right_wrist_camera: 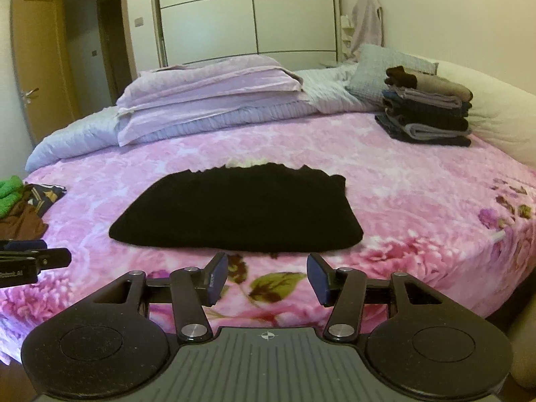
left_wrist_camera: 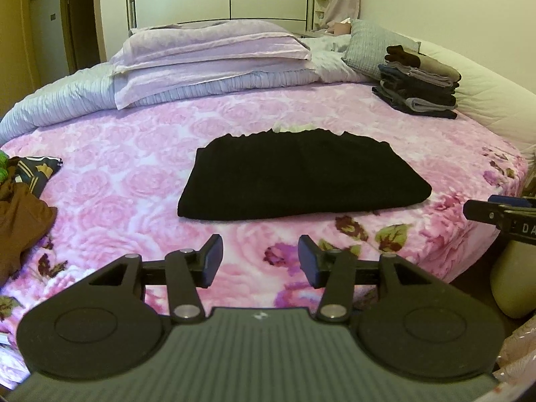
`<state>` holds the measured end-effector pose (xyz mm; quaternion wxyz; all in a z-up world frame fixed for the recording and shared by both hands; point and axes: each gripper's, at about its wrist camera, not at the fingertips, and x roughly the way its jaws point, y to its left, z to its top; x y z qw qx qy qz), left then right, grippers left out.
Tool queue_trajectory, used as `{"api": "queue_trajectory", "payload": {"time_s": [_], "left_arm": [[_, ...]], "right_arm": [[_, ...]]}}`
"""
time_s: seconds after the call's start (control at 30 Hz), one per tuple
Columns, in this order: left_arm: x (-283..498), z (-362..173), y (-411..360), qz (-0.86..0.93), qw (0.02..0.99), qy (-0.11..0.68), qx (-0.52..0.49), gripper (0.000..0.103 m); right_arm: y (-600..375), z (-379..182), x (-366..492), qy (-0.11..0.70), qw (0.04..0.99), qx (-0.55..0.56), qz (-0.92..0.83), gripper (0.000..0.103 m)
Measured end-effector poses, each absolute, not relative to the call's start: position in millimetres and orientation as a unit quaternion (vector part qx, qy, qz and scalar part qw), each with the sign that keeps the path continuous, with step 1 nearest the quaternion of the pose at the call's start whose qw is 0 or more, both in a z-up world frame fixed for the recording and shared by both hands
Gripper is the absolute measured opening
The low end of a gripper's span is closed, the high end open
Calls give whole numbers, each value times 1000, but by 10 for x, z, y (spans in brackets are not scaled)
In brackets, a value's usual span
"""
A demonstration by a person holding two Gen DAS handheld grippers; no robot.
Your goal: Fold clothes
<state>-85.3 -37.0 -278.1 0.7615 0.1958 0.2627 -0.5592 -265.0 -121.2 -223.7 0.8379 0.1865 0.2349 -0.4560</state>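
- My left gripper hangs over the near edge of the bed, its fingers spread wide with nothing between them
- My right gripper hangs beside it over the same edge, its fingers wide apart and empty too
- Each gripper shows at the edge of the other's view: the right one at the far right of the left wrist view, the left one at the far left of the right wrist view
- The black garment lies folded into a flat rectangle in the middle of the pink floral blanket, just ahead of both grippers and apart from them
- A bit of pale yellowish cloth peeks out at the garment's far edge
- A stack of folded clothes, in dark, grey and brown layers, sits at the far right of the bed, near a pale blue cushion
- An unfolded pile lies at the left edge of the bed: something brown, something green, and a dark piece with light stripes
- Lilac pillows are stacked on a folded pale quilt across the far side of the bed
- Behind the bed stand a white wardrobe and a wooden door
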Motion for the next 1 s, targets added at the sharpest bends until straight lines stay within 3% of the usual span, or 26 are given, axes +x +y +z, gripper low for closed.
{"api": "queue_trajectory", "payload": {"time_s": [0.47, 0.8, 1.0], "left_arm": [[-691, -2930, -661, -555, 757, 279, 204, 50], [583, -3814, -1146, -480, 721, 500, -1, 52], [1060, -4173, -1457, -428, 712, 549, -91, 52]], "right_arm": [[-1485, -2410, -2659, 232, 832, 226, -451, 50], [-2582, -3245, -3123, 89, 766, 482, -416, 50], [-3214, -3657, -3177, 39, 693, 584, -421, 50]]}}
